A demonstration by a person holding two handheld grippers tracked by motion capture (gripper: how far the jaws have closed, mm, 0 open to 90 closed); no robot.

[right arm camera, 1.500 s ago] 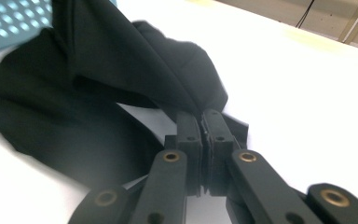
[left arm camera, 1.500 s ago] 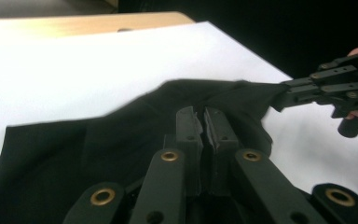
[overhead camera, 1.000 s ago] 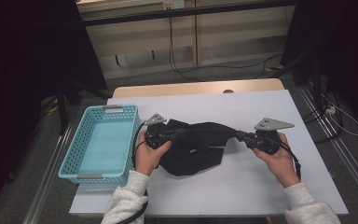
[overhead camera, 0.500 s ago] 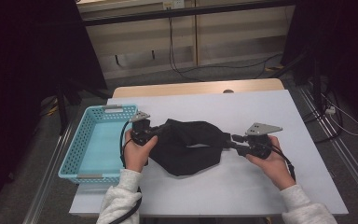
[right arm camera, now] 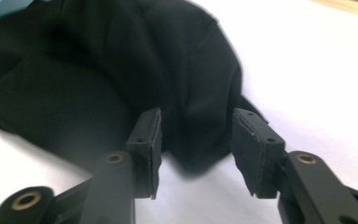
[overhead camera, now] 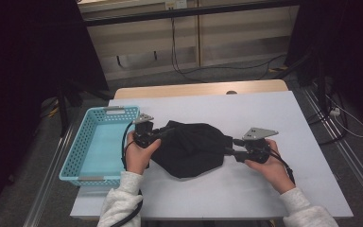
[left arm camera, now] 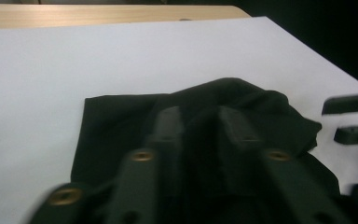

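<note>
A crumpled black cloth (overhead camera: 191,149) lies on the white table (overhead camera: 274,109). My left gripper (overhead camera: 163,133) is at its left edge. Its jaws have just been opening, and in the left gripper view (left arm camera: 198,116) a fold of the cloth (left arm camera: 116,121) sits loosely between them. My right gripper (overhead camera: 230,146) is at the cloth's right edge. Its jaws have also just been opening and now stand apart (right arm camera: 196,116) with bare table between them, the cloth (right arm camera: 74,79) just past the tips. The right gripper (left arm camera: 330,121) also appears at the right edge of the left gripper view.
A light blue mesh basket (overhead camera: 73,149) stands at the table's left side, close to my left hand. A strip of wooden tabletop (overhead camera: 198,89) runs along the far edge. Cables lie on the floor beyond the table.
Both sets of jaws have opened. The cloth, earlier pulled out between the two grippers, now lies bunched on the table. Both hands have shifted slightly left.
</note>
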